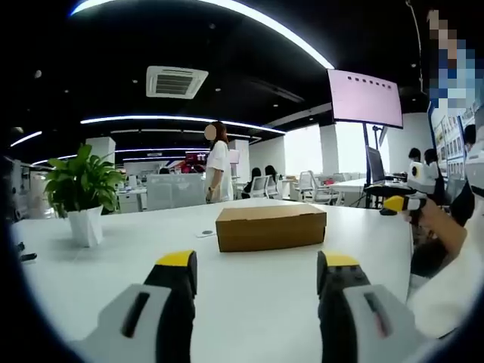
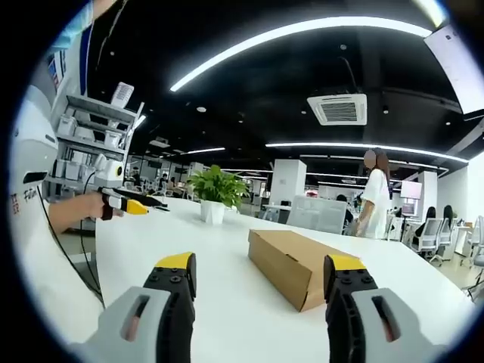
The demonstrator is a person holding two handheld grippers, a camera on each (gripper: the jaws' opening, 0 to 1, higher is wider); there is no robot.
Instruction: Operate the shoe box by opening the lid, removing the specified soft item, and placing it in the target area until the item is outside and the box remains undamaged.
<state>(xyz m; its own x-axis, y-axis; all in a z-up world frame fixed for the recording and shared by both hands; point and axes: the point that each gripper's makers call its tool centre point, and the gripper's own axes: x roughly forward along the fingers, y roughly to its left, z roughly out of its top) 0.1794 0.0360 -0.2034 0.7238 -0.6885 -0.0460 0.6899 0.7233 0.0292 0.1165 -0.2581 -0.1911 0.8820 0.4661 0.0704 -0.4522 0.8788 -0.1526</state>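
A closed brown cardboard shoe box (image 1: 271, 227) lies flat on a white table (image 1: 113, 272), lid down. My left gripper (image 1: 257, 265) hovers low over the table in front of the box, jaws wide open with nothing between them. In the right gripper view the box (image 2: 299, 261) shows corner-on, and my right gripper (image 2: 261, 263) is open just short of it. Each gripper also appears in the other's view, held in a hand: the right gripper (image 1: 401, 203) past the table's right edge, the left gripper (image 2: 132, 204) at the table's left edge. The box's contents are hidden.
A potted green plant (image 1: 82, 189) in a white pot stands on the table left of the box, seen as the plant (image 2: 214, 189) behind it. A person in a white shirt (image 1: 219, 162) stands beyond the table. Office chairs, desks and shelves (image 2: 91, 136) surround it.
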